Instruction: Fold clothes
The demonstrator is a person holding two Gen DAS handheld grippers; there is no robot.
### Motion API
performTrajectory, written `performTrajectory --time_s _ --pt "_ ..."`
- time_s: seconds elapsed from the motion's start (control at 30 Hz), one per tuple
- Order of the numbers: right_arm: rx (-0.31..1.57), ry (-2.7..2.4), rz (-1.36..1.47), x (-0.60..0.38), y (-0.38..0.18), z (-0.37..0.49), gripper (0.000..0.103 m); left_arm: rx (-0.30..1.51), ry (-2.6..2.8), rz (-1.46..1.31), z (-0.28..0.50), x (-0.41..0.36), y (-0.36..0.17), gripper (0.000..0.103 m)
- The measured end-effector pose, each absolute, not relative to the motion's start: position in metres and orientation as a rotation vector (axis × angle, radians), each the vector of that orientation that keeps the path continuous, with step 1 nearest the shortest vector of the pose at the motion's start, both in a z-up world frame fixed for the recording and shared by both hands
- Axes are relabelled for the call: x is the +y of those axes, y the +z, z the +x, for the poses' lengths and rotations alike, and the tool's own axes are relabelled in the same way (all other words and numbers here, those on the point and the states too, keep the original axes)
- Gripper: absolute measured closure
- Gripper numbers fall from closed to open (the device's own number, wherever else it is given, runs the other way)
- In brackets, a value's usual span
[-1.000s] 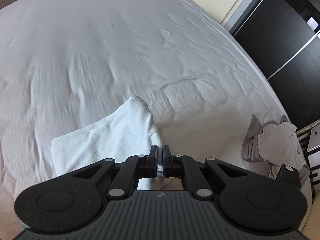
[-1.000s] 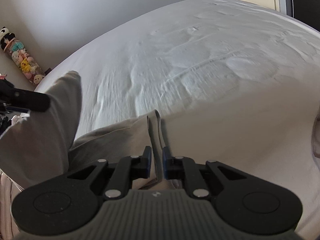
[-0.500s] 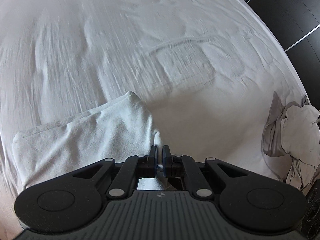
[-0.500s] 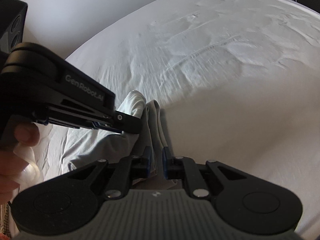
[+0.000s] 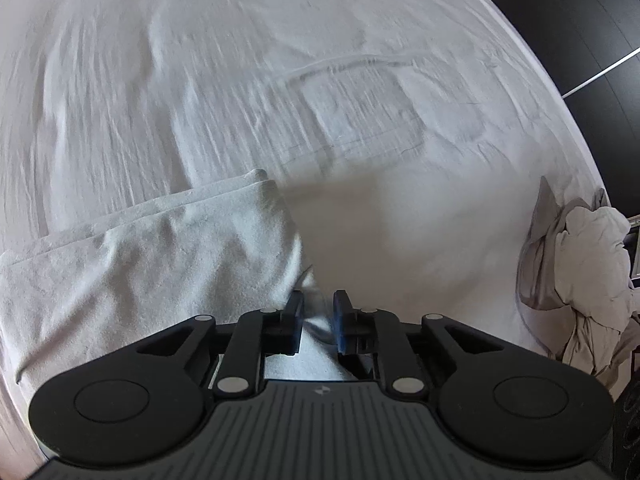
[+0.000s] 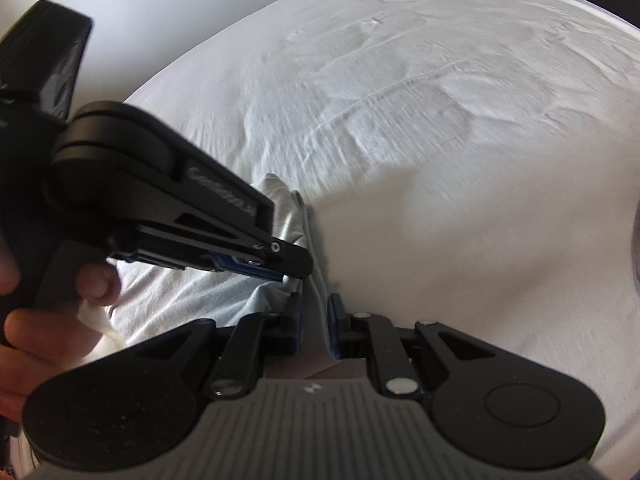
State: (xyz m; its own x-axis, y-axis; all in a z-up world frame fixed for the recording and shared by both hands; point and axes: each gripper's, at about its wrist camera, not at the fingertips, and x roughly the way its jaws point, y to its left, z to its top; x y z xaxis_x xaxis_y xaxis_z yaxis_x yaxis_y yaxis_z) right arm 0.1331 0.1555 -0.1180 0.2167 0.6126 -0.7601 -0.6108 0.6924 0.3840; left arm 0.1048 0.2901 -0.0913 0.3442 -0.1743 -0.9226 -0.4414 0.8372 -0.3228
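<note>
Release stage of a fold. The pale garment [image 5: 152, 256] lies doubled over on the white bed sheet [image 5: 280, 80]. The left gripper [image 5: 316, 320] has its jaws opening, a corner of cloth loose between them. The right gripper [image 6: 314, 326] is likewise opening around the folded edge. Next move, by judgement: lift both clear without dragging the layers, then regrip for the following fold.

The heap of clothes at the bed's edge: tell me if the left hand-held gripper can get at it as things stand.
Probably yes: bare sheet lies between the left hand-held gripper and the heap, though its opening jaws still straddle the white garment.
</note>
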Motion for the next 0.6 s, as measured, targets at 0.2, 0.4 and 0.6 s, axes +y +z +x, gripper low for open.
performTrajectory --time_s 0.2,0.4,0.6 --pt "0.972 0.795 0.095 0.137 -0.106 0.134 0.086 1.100 0.176 -0.550 0.067 0.293 -0.049 0.082" --pt "0.892 0.969 0.206 0.130 -0.092 0.126 0.086 0.997 0.277 -0.481 -0.002 0.310 -0.024 0.082" --pt "0.981 1.064 0.078 0.148 -0.089 0.097 0.086 0.964 0.327 -0.510 -0.074 0.329 -0.044 0.082"
